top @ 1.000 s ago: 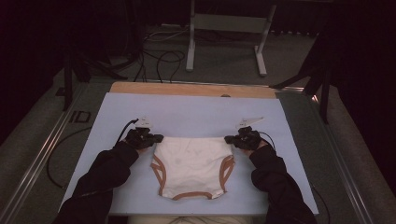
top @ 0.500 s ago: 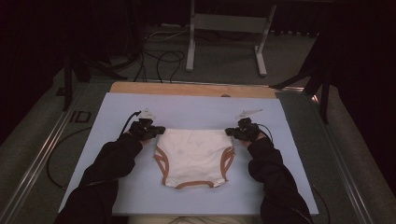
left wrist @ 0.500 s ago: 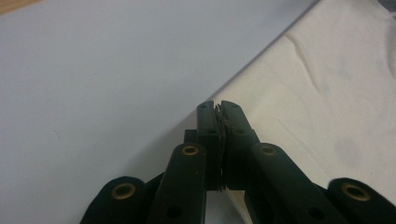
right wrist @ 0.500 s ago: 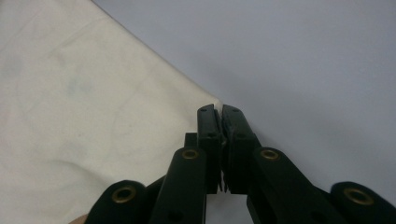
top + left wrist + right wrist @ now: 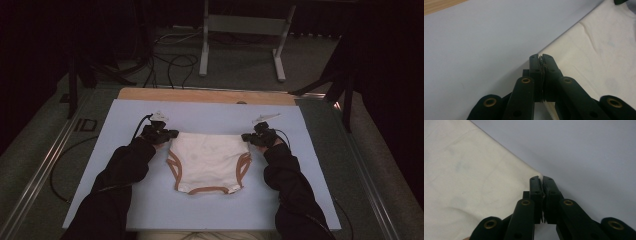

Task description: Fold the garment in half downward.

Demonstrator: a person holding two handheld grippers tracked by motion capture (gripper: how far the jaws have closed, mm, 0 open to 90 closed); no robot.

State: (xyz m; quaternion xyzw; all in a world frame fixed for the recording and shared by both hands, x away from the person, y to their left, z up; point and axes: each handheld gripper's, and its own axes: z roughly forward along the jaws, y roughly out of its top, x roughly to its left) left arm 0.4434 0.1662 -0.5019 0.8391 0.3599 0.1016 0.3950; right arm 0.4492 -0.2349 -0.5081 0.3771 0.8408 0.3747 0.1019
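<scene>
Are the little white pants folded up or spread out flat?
Spread out flat. The white pants lie open on the blue mat, both brown-trimmed leg holes showing, their top corners pinched by the left tool and right tool.

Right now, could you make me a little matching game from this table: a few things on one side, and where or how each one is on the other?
1. left gripper
2. right gripper
3. cream underpants
4. wooden strip

a. along the far edge of the blue mat
b. shut on the garment's right waist corner
c. lying flat on the mat
d. shut on the garment's left waist corner

Pairs: 1-d, 2-b, 3-c, 4-a
</scene>
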